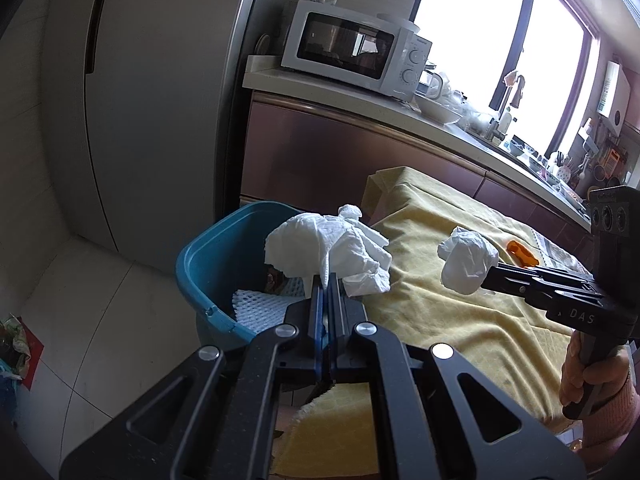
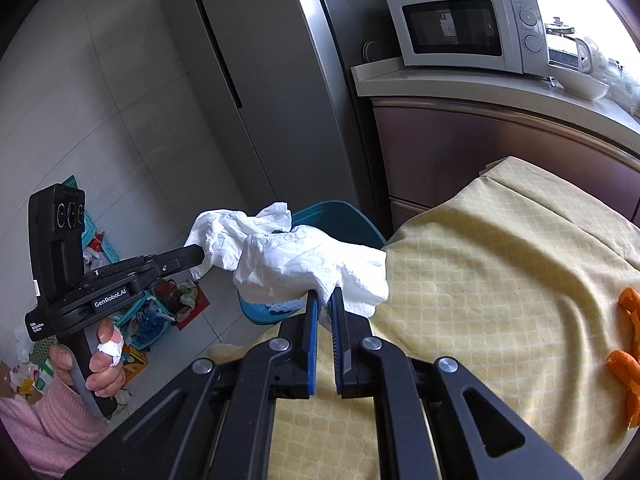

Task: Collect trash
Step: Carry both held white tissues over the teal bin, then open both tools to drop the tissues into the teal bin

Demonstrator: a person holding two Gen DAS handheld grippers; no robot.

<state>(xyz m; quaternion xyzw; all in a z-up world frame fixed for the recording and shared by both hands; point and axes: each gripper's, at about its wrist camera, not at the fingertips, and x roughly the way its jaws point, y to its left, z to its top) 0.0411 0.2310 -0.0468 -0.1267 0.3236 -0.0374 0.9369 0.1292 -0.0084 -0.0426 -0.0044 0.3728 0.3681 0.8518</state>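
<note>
the left tongs [image 1: 325, 280] are clamped tight on a crumpled white tissue [image 1: 336, 248], held above the near rim of the blue bin [image 1: 208, 264]. the right tongs [image 2: 325, 300] pinch a second white tissue wad [image 2: 312, 264], just beside the bin, over the yellow cloth [image 2: 500, 280] covering the tabletop. white foam netting [image 1: 256, 308] lies inside the bin. orange peels [image 2: 628, 340] rest on the cloth, well apart from the bin. beyond the bin, a microwave [image 1: 352, 46] sits on the counter.

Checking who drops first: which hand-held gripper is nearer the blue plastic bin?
Left. The left hand-held gripper, shut on a crumpled white tissue, is beside the blue plastic bin's rim; the right hand-held gripper holds its tissue wad over the yellow tablecloth.
</note>
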